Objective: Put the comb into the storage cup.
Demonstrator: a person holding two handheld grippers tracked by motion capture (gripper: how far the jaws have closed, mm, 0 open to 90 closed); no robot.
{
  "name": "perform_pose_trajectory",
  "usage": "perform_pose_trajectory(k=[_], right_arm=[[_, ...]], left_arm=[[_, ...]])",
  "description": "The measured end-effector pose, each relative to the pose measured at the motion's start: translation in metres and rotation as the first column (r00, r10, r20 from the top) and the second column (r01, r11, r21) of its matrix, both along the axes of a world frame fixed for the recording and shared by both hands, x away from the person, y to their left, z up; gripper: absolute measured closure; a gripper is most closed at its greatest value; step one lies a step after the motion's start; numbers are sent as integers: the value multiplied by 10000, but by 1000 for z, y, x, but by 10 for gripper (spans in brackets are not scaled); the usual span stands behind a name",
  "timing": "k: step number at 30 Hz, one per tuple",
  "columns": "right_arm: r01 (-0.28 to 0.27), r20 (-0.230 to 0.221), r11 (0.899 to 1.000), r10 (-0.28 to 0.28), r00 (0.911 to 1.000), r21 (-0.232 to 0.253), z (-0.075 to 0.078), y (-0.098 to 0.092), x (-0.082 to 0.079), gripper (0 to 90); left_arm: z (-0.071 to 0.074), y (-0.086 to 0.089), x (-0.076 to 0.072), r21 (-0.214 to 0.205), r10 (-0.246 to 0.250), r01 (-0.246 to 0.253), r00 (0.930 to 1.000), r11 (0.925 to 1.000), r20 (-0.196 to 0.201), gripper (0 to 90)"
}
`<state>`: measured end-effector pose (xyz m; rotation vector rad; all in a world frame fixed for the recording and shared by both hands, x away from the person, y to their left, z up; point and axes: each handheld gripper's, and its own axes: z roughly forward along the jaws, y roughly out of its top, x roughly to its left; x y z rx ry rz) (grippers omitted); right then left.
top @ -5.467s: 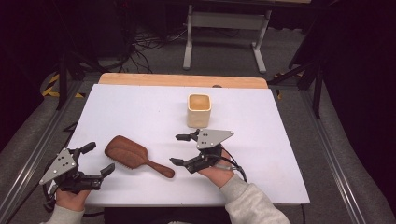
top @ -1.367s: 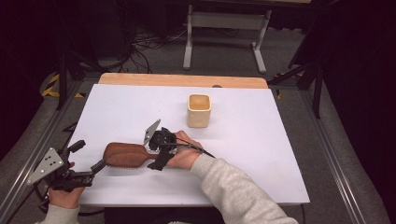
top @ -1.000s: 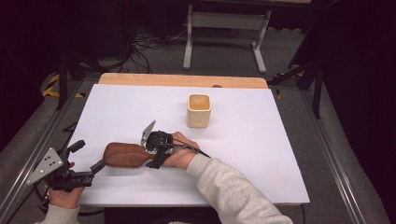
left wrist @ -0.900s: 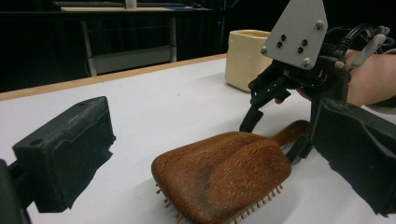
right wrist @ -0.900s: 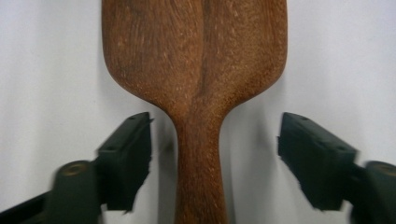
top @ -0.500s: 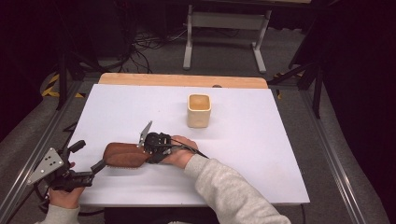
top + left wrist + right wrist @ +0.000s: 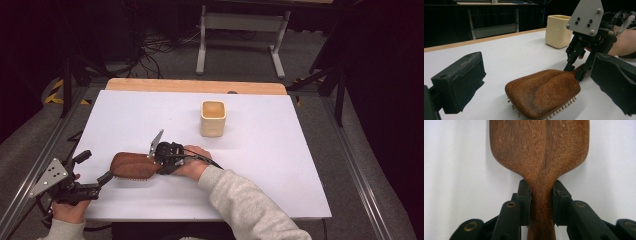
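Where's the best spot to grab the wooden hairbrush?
By its handle, the narrow neck behind the wide head. The hairbrush lies bristles down, so coming from the handle end, one pad each side, probably works best. The right tongs already pinch it there.

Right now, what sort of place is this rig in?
Probably a lab or workshop data-collection station, not a home. A white table on a metal frame rail, loose cables on the floor, and a bare metal stand behind. Just a wooden hairbrush and a cream cup as props.

The hairbrush is smooth, grained brown wood with a soft sheen, the cup matt cream, the table matt white.
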<state>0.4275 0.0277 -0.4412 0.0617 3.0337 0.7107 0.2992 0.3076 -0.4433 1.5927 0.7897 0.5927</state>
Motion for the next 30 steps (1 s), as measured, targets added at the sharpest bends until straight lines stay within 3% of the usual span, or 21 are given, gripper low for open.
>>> perform_pose_trajectory(k=[10, 18, 20, 23, 30], right_arm=[[72, 227, 9995, -79, 9997, 310, 7, -6, -3, 726], [158, 697, 9927, -243, 9973, 1192, 28, -21, -4, 725], [292, 771, 9858, -425, 9961, 1654, 36, -29, -6, 725], [371, 771, 9813, -524, 9956, 1887, 40, -34, -8, 725], [628, 1197, 9574, -1001, 9878, 2818, 53, -55, -15, 725]], left_arm=[[0, 2, 0, 3, 54, -54, 10000, 10000, -21, 2], [0, 1, 0, 2, 68, -68, 10000, 10000, -16, 2], [0, 1, 0, -8, 52, -52, 10000, 10000, -12, 3], [0, 0, 0, 109, -1, 2, 10000, 9999, -92, 3], [-1, -3, 2, 121, -135, 138, 9997, 9998, -217, 1]])
